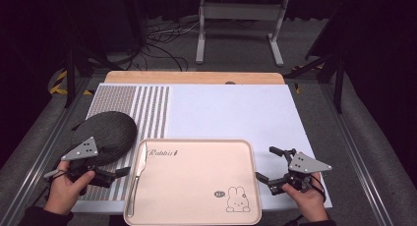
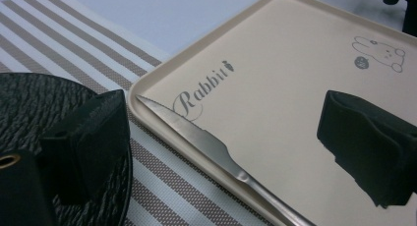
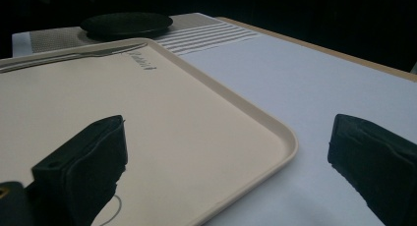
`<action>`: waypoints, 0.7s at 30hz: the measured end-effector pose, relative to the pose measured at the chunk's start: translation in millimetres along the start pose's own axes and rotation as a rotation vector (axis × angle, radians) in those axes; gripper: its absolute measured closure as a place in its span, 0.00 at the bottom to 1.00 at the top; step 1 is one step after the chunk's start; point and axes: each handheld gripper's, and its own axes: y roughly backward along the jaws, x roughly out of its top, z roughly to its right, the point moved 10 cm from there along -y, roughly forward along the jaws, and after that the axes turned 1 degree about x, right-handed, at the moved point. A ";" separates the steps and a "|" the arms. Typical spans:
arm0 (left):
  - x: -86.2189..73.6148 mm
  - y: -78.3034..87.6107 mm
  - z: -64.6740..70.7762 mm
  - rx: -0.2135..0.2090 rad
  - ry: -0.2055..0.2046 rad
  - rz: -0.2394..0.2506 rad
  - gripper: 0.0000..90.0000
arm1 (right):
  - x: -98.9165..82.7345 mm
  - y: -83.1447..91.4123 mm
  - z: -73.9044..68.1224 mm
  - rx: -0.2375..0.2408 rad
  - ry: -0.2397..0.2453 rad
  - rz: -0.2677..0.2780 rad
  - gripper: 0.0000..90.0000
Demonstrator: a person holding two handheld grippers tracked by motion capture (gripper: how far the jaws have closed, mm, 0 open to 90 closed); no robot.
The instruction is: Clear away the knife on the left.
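Note:
A beige tray (image 1: 196,186) printed with "Rabbit" and a bunny lies at the front middle of the table. A metal knife (image 1: 139,169) rests along its left rim, blade pointing away from the person. My left gripper (image 1: 115,170) is open just left of the tray. In the left gripper view one jaw hangs over a dark round mat (image 2: 29,103) and the other over the tray (image 2: 295,88), with the knife (image 2: 211,145) between them. My right gripper (image 1: 265,163) stands open at the tray's right edge, straddling its corner rim (image 3: 275,132), and holds nothing.
The dark round woven mat (image 1: 104,135) sits on a striped placemat (image 1: 147,113) at the left. A white board (image 1: 236,113) covers the rest of the wooden table (image 1: 196,77). Beyond the table are a white stand (image 1: 241,19) and cables on the floor.

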 end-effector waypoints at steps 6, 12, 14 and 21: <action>-10.3 5.7 -4.6 0.033 -0.011 0.092 0.07 | 0.6 0.6 1.3 -0.008 -0.006 0.008 0.02; -25.5 8.0 -6.7 0.050 -0.024 0.151 0.06 | 0.8 1.5 3.2 -0.017 -0.018 0.017 0.02; -29.7 9.2 -8.0 0.060 -0.019 0.158 0.06 | 0.7 1.9 3.5 -0.018 -0.021 0.019 0.02; -37.8 14.9 -12.0 0.127 -0.088 0.163 0.06 | -0.4 2.4 5.4 -0.011 -0.073 0.051 0.02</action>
